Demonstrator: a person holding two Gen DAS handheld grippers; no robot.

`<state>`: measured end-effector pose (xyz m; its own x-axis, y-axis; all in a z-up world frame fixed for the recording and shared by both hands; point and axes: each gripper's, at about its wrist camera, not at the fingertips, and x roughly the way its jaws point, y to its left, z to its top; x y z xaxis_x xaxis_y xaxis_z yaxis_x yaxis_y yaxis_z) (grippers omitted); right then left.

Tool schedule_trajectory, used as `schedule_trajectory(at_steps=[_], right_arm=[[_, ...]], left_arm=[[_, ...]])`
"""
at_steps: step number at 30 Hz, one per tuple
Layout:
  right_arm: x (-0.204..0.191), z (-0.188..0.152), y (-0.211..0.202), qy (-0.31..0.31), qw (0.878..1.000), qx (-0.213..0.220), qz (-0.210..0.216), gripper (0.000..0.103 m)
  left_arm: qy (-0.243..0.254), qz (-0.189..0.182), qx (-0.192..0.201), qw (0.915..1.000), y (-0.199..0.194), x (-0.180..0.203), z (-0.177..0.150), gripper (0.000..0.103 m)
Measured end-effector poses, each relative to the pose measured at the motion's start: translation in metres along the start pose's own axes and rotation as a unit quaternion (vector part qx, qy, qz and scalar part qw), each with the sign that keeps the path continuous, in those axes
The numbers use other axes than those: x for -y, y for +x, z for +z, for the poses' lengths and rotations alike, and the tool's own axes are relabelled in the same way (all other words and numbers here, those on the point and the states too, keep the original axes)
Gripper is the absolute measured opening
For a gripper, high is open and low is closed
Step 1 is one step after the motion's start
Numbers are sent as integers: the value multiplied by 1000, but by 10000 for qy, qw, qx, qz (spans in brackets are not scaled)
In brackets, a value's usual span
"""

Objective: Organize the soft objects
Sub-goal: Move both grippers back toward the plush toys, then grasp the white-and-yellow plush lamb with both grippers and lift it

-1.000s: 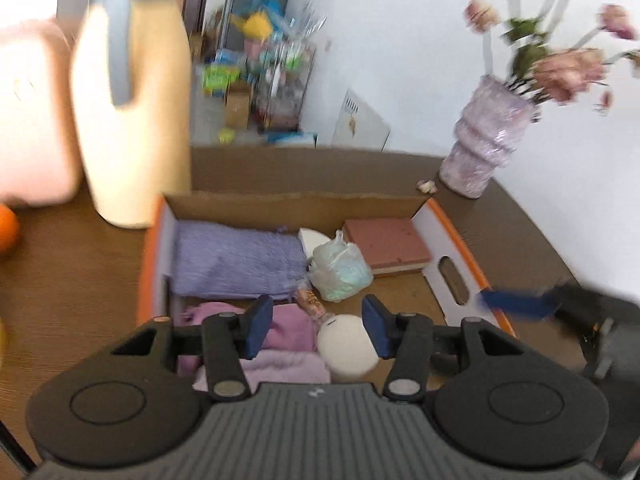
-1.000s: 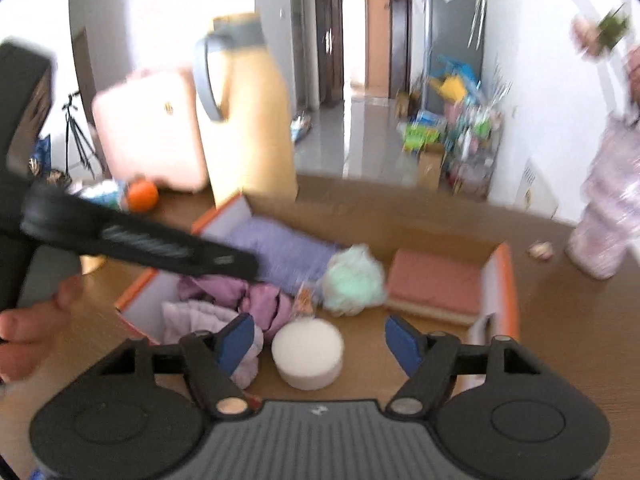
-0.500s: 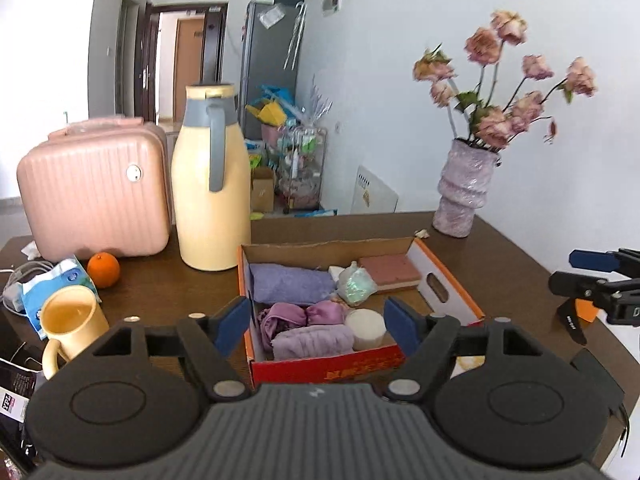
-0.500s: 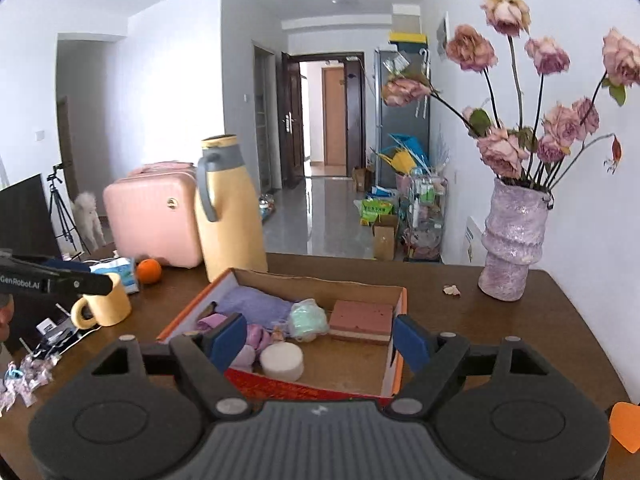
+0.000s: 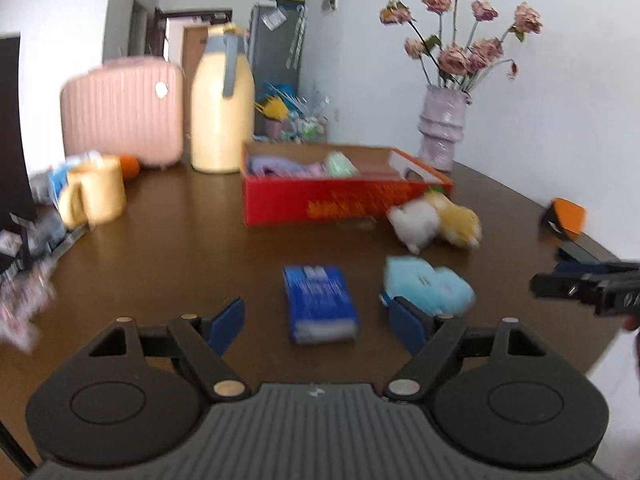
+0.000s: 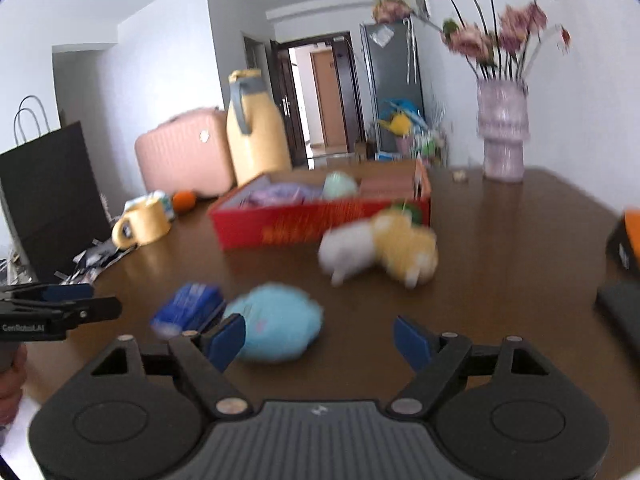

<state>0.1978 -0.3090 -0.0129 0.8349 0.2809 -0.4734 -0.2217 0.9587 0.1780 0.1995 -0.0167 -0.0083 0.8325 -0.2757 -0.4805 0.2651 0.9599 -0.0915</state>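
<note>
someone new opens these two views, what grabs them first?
Probably the red box mid-table, packed with soft things, and the loose toys in front of it: a white-and-yellow plush by its right corner and a light blue plush nearer the cameras beside a blue pack. Tall dried flowers in a vase stand out at the back right.

"GenRobot.AI" is printed on the left tool (image 6: 60, 308).

White walls (image 6: 160, 60), dark wooden table (image 5: 180, 248), open doorway (image 6: 320, 92), grey fridge (image 6: 394, 88)

Blue plush (image 5: 428, 287) and tissue pack (image 5: 319, 303) lie before the red box (image 5: 328, 200) (part-filled)
</note>
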Motion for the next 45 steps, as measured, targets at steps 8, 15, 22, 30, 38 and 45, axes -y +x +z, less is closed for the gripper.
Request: schedule_trajectory(at_steps=[8, 15, 22, 30, 38, 45], right_arm=[[-14, -18, 3, -226, 9995, 22, -213, 81], [20, 1, 23, 28, 9983, 42, -575, 79], [59, 48, 69, 18, 9986, 161, -504, 76], [102, 78, 139, 379, 9991, -11, -194, 68], [137, 73, 172, 1213, 9902, -327, 604, 44], [130, 68, 150, 1333, 9894, -238, 526, 41]], left_arm=[[-5, 41, -146, 9999, 6, 5, -2, 81], [-33, -254, -311, 9992, 40, 22, 13, 80], [-193, -930, -392, 9947, 109, 66, 61, 77], [-1140, -1218, -861, 9822, 209, 71, 87, 65], [-1610, -1514, -979, 9704, 240, 62, 74, 40], [-1332, -1662, -836, 9735, 226, 70, 79, 39]])
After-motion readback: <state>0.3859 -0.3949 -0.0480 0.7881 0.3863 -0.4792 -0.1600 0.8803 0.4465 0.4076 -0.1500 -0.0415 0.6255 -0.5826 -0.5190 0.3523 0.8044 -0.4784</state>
